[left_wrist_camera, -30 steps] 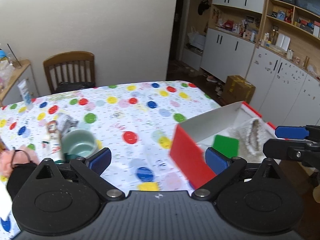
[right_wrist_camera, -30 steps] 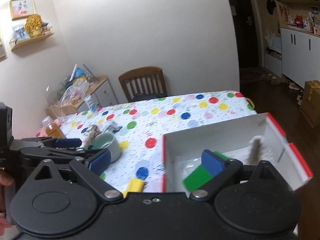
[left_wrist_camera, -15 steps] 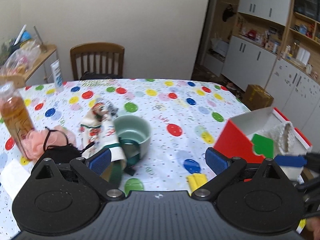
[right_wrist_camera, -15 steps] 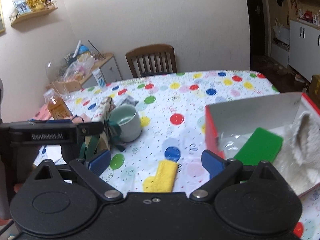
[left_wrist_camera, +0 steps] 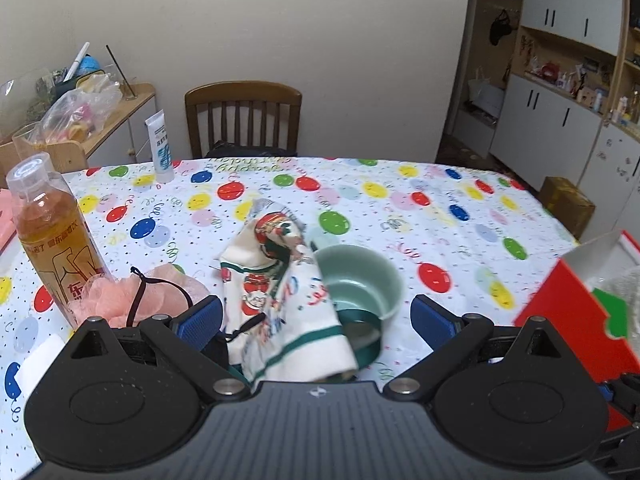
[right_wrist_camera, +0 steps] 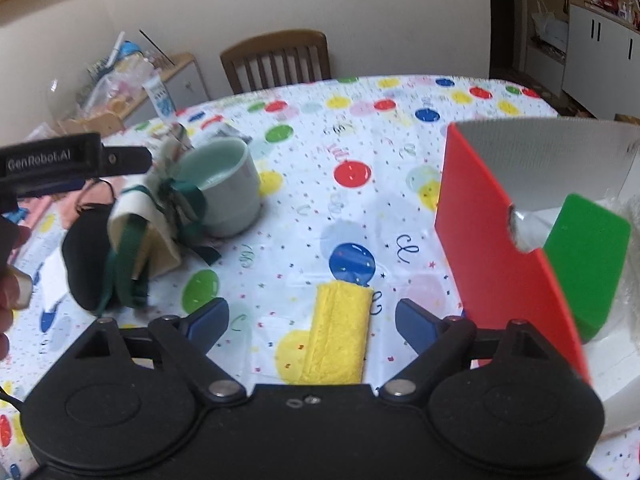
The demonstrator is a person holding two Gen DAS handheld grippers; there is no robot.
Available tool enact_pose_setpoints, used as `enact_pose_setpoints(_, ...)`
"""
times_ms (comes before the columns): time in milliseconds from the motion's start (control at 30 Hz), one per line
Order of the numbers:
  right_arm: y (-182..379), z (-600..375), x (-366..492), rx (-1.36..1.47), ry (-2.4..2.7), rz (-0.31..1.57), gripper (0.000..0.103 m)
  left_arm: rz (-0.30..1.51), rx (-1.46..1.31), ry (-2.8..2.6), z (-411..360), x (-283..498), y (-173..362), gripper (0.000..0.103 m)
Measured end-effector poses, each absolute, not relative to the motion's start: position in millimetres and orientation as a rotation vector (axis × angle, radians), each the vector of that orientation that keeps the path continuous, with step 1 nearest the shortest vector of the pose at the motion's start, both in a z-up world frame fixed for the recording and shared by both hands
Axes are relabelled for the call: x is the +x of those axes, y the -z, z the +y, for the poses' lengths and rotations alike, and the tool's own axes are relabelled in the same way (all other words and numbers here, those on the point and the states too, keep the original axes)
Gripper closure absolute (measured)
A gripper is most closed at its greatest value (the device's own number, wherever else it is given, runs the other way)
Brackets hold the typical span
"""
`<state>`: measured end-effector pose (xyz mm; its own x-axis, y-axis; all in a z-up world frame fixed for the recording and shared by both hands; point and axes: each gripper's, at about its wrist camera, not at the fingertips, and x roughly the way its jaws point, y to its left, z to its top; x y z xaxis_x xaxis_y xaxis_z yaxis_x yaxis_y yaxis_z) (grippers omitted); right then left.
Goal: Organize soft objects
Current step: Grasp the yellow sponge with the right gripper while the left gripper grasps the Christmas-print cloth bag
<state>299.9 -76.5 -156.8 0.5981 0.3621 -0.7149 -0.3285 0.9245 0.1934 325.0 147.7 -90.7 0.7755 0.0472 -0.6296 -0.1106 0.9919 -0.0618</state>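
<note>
My left gripper [left_wrist_camera: 316,320] is open above a printed Christmas cloth [left_wrist_camera: 276,288] with green ribbon, which lies between its fingers beside a pale green cup [left_wrist_camera: 360,280]. A pink mesh puff [left_wrist_camera: 132,292] and a black mask [right_wrist_camera: 86,256] lie to its left. My right gripper [right_wrist_camera: 312,320] is open, with a yellow sponge cloth [right_wrist_camera: 340,332] on the table between its fingers. The red-and-white box [right_wrist_camera: 492,248] at the right holds a green sponge [right_wrist_camera: 584,252] and a white fluffy item [left_wrist_camera: 628,288]. The left gripper also shows in the right wrist view [right_wrist_camera: 72,160].
A bottle of amber drink [left_wrist_camera: 52,232] stands at the left of the dotted tablecloth [left_wrist_camera: 400,208]. A white tube [left_wrist_camera: 162,148] stands at the far edge. A wooden chair [left_wrist_camera: 244,116] is behind the table. A cluttered side cabinet [left_wrist_camera: 100,120] is at far left.
Both grippers have swung left, away from the box. The left one now sits over the Christmas cloth and cup; the right one now sits over the yellow cloth.
</note>
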Motion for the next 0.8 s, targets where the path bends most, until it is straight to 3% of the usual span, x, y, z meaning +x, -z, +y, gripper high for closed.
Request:
enact_pose_setpoints(533, 187, -67, 319, 0.004, -0.351, 0.907, 0.034, 0.719, -0.131, -0.128, 167, 363, 114, 0.004)
enact_pose_setpoints(800, 193, -61, 318, -0.023, -0.336, 0.917, 0.051, 0.737, -0.161, -0.129, 171, 372, 115, 0.033)
